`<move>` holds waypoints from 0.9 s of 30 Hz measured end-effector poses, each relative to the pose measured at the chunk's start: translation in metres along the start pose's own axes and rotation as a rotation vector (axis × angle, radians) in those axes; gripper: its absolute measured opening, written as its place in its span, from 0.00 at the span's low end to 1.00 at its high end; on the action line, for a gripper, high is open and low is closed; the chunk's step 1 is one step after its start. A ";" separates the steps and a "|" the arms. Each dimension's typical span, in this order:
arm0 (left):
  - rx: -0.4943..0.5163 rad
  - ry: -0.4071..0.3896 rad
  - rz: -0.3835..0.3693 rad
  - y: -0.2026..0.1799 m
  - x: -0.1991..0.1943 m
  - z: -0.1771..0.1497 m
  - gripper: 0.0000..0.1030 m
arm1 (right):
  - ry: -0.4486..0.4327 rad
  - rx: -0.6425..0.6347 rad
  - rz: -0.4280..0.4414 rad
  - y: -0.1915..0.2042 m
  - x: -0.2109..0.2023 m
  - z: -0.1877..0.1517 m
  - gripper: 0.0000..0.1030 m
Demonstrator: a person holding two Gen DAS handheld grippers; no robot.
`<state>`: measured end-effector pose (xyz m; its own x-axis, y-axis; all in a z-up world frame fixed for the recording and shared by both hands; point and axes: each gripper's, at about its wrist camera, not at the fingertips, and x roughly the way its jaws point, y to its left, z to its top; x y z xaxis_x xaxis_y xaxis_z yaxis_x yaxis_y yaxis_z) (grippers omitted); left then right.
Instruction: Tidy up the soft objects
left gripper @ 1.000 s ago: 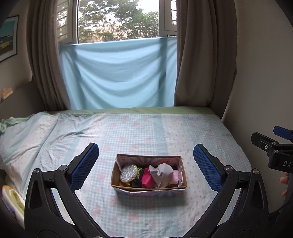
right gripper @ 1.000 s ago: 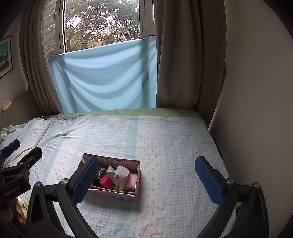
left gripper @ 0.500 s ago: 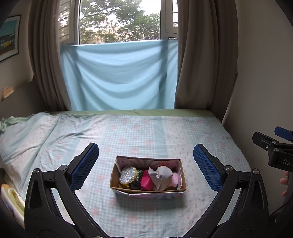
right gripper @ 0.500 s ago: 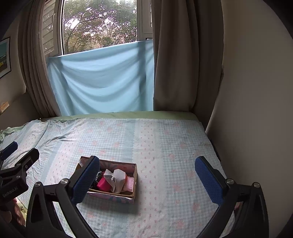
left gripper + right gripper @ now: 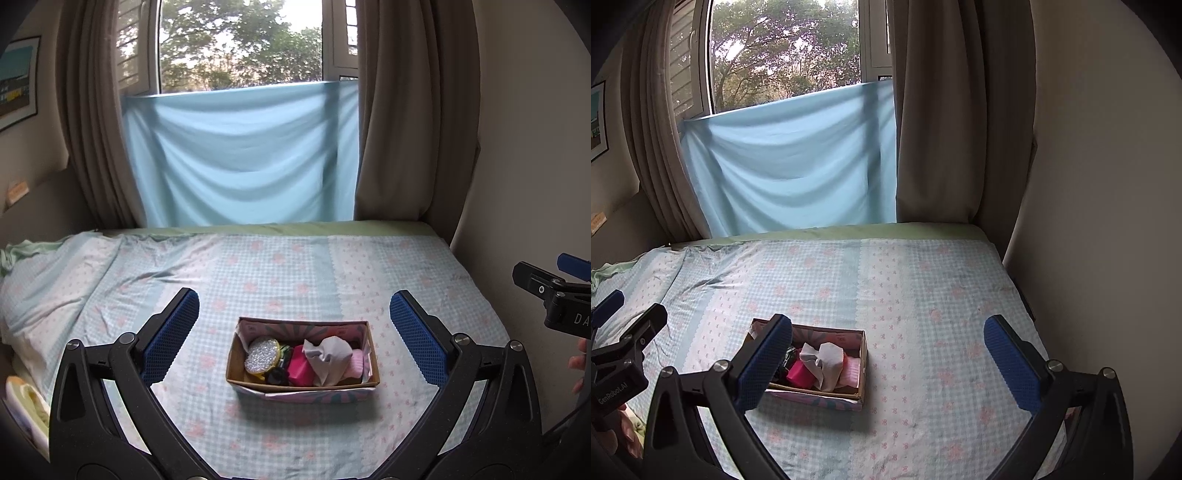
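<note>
We note the right gripper (image 5: 554,295) is cut off by the right edge of the left wrist view — only one arm and a blue pad tip show, so its jaw state cannot be told there. In the right wrist view, that gripper's left finger (image 5: 764,363) covers the left end of the box (image 5: 862,369); the glittery round item (image 5: 261,354) is hidden there. The dark item (image 5: 277,376) beside it is too small to identify. A framed picture (image 5: 18,81) is clipped at the left edge.

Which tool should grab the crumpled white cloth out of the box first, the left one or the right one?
Probably the left tool. The box sits straight ahead between its open fingers, with the white cloth near the middle. For the right tool, the box lies off to its left, partly behind one finger.
</note>
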<state>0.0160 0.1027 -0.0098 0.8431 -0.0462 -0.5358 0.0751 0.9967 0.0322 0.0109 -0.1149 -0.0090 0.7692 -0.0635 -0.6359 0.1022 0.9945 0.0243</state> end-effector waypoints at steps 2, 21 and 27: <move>0.003 -0.001 0.005 0.000 0.000 0.000 1.00 | 0.000 0.005 0.000 0.000 -0.001 0.001 1.00; -0.016 -0.042 0.039 0.010 -0.004 0.002 1.00 | -0.019 0.004 -0.017 0.002 -0.002 0.006 1.00; -0.031 -0.042 0.046 0.014 0.001 0.004 1.00 | -0.032 -0.001 -0.023 0.004 0.000 0.009 1.00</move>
<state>0.0203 0.1167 -0.0069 0.8671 -0.0021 -0.4982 0.0196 0.9994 0.0299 0.0172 -0.1115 -0.0021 0.7864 -0.0886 -0.6113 0.1190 0.9929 0.0091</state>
